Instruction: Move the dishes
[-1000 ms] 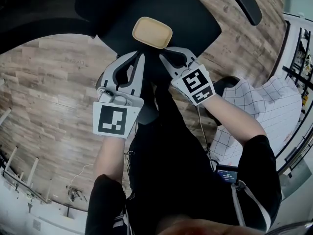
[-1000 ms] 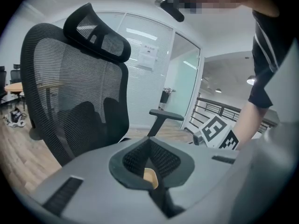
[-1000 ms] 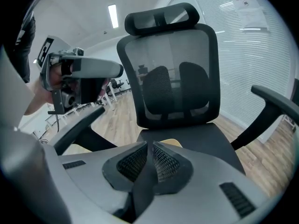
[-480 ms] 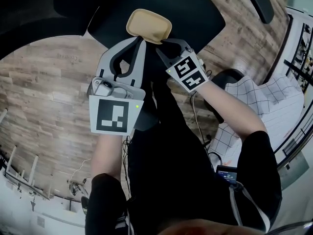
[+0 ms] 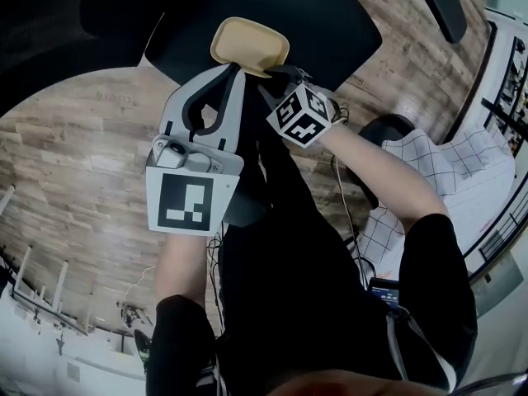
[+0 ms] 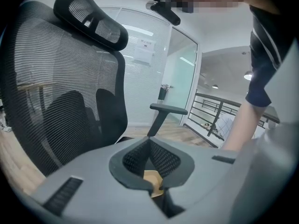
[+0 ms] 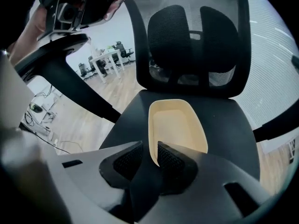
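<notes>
Evidently the cream dish point(image 5: 249, 44) rested on the black seat of the office chair point(image 5: 330, 23). Its near rim was pinched between the closed jaws of the left gripper point(image 5: 233, 68), while the right gripper point(image 5: 272, 74) had just been opening its jaws, which stood partly apart with the dish's edge in the gap but not clamped. By my reading the dish was being set down and let go, so the next move would call for the left jaws to part too and both grippers to back away without dragging the dish across the seat.
</notes>
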Demonstrator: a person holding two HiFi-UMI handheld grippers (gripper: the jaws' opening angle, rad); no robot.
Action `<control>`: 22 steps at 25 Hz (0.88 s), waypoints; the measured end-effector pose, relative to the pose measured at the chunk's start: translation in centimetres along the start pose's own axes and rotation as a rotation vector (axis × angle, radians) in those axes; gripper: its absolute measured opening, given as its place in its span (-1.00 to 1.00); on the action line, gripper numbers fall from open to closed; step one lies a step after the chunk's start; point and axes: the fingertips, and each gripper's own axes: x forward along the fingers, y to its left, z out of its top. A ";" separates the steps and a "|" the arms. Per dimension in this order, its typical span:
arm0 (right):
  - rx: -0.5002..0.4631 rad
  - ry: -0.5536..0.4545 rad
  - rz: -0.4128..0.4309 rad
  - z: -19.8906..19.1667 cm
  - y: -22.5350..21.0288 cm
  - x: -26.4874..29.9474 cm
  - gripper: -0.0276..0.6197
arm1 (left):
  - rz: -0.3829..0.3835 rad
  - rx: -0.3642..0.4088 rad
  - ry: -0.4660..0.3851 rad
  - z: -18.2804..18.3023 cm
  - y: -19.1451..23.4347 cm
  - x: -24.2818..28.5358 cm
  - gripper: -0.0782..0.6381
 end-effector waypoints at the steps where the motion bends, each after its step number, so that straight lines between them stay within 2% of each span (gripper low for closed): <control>1: -0.015 0.016 0.002 -0.2 0.1 0.4 -0.64 | 0.001 -0.001 0.002 0.0 0.1 -0.1 -0.77; 11: -0.069 0.104 -0.029 -1.3 -0.2 2.7 -0.63 | 0.021 0.016 0.007 -0.1 0.2 -0.7 -0.77; 19: -0.031 0.156 -0.051 -2.4 -0.4 4.3 -0.63 | 0.036 0.008 0.004 -0.2 0.1 -1.7 -0.77; 22: -0.051 0.140 -0.083 -2.4 -0.6 3.8 -0.75 | 0.039 0.011 0.001 -0.3 0.0 -2.1 -0.77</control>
